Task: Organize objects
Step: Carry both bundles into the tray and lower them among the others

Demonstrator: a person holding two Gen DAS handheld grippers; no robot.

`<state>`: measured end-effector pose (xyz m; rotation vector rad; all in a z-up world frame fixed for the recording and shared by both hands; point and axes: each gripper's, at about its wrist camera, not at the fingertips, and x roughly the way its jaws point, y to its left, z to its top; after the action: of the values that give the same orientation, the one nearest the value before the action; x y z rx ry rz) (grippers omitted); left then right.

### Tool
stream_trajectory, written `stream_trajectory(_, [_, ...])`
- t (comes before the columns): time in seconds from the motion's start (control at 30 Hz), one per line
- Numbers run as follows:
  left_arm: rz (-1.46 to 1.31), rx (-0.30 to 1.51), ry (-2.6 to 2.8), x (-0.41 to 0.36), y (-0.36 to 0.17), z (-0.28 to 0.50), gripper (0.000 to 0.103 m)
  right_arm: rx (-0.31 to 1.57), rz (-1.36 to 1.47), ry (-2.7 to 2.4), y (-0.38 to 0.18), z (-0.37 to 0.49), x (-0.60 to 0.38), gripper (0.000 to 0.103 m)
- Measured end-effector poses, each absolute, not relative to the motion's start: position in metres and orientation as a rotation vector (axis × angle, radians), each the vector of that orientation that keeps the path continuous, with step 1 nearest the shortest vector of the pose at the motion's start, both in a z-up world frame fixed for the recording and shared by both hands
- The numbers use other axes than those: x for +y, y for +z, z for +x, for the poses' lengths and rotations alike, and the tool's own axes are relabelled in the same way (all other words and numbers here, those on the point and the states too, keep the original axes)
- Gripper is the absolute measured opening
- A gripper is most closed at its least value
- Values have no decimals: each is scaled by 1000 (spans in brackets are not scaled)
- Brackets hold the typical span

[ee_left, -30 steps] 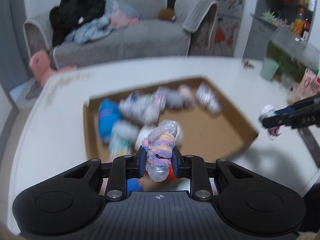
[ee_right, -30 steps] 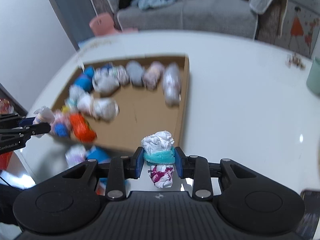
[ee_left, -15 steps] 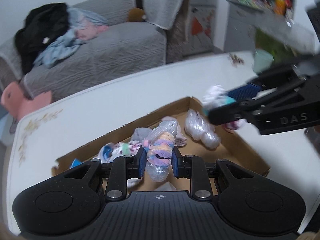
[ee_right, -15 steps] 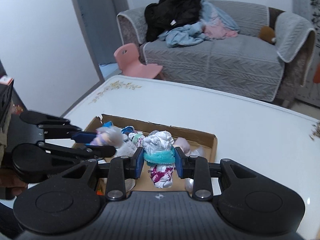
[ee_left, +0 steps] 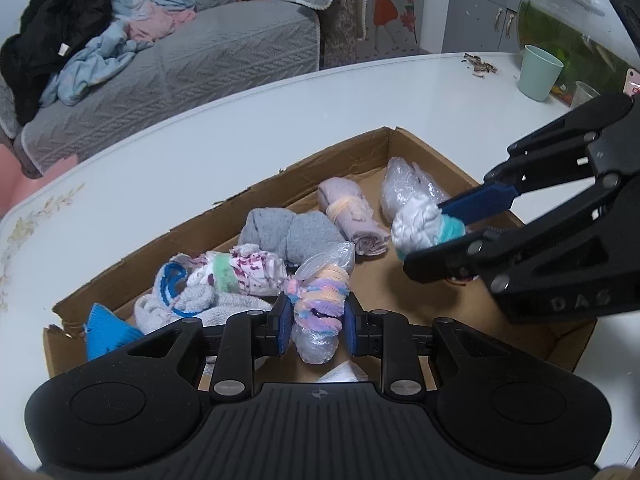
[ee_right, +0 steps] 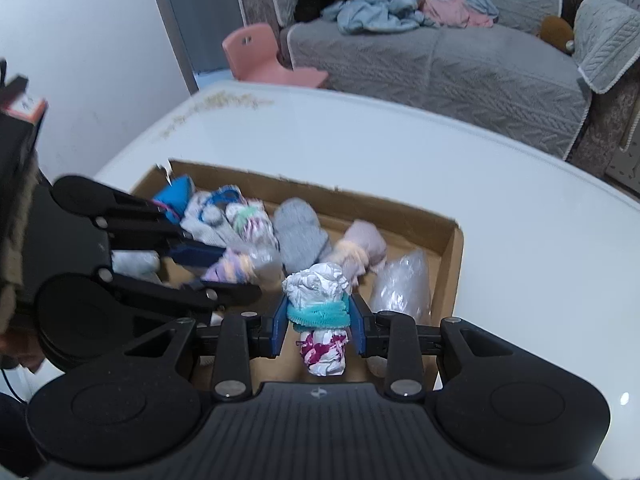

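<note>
The left gripper (ee_left: pixel 316 322) is squeezed tight on a pastel sock bundle (ee_left: pixel 320 304) wrapped in clear plastic. The bundle stands up and down between the blue pads, with its long way running toward the far side of the box. The right gripper (ee_right: pixel 319 322) is also squeezed tight. It holds a white sock bundle (ee_right: pixel 318 286) with a teal band around its middle, and it stands up the same way.

Both grippers point down into the cardboard box (ee_left: pixel 416 148), which sits on the white table (ee_left: pixel 224 136). Both bundles hang over the box, above its brown floor.

In the box, along the far wall, there is a row of rolled socks. From the left view I see a blue and white pile (ee_left: pixel 180 292), a gray roll (ee_left: pixel 288 232), a lilac roll (ee_left: pixel 352 216) and a clear plastic bundle (ee_left: pixel 404 188).

The bare brown floor lies just in front of and below each gripper, on the near side of that row. The right gripper is closer to the end with the clear plastic bundle. The left gripper is closer to the middle, near the gray roll. I think each bundle goes down next, onto the bare floor just beside the row. The two grippers are close together, so they could bump.
</note>
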<state>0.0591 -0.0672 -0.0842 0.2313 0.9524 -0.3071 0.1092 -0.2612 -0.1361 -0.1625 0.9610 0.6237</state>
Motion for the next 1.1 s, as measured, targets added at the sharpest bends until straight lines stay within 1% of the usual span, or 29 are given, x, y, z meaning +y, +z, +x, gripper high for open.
stream_trajectory(0.43, [231, 982, -300, -67, -100, 59, 32, 996, -215, 649, -149, 116, -250, 30])
stream_trajectory(0.8, [226, 987, -283, -65, -102, 61, 33, 996, -217, 663, -152, 121, -244, 30])
stream_trajectory(1.0, [227, 980, -278, -65, -103, 60, 37, 1005, -216, 657, -154, 123, -244, 30])
stream_trajectory(1.1, [220, 980, -275, -64, -102, 60, 39, 998, -216, 649, -154, 123, -245, 34])
